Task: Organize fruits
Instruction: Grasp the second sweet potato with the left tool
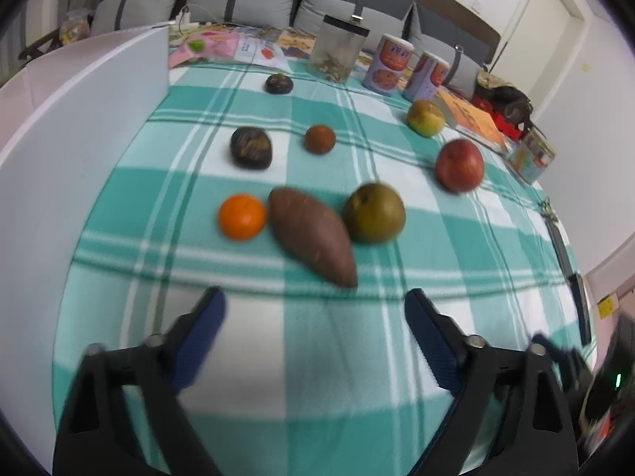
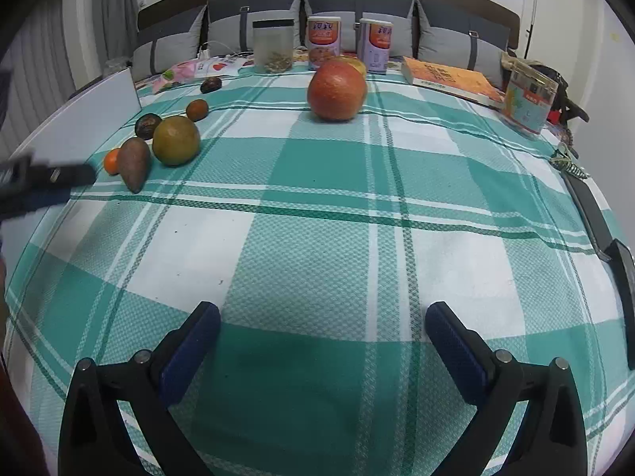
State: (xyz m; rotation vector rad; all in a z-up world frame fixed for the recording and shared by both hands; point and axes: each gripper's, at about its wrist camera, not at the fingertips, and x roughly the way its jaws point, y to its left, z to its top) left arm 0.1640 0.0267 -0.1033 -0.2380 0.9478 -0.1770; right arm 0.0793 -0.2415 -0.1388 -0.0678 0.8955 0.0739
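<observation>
Fruits lie far beyond both claws; left gripper (image 1: 315,331) and right gripper (image 2: 322,341) tilt downward, spread, pinching nothing.

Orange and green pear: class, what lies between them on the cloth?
A sweet potato lies between the orange and the green pear, shown clearly in the left wrist view.

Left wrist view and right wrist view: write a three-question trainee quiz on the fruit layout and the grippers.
1. True or false: the sweet potato lies between the orange and the green-brown pear.
2. Multiple choice: the left gripper holds A) the orange, B) the red apple, C) nothing.
3. Fill in: the right gripper hangs over bare ____ with its jaws apart.

Key: 1 true; 2 C; 3 tablecloth.
</observation>
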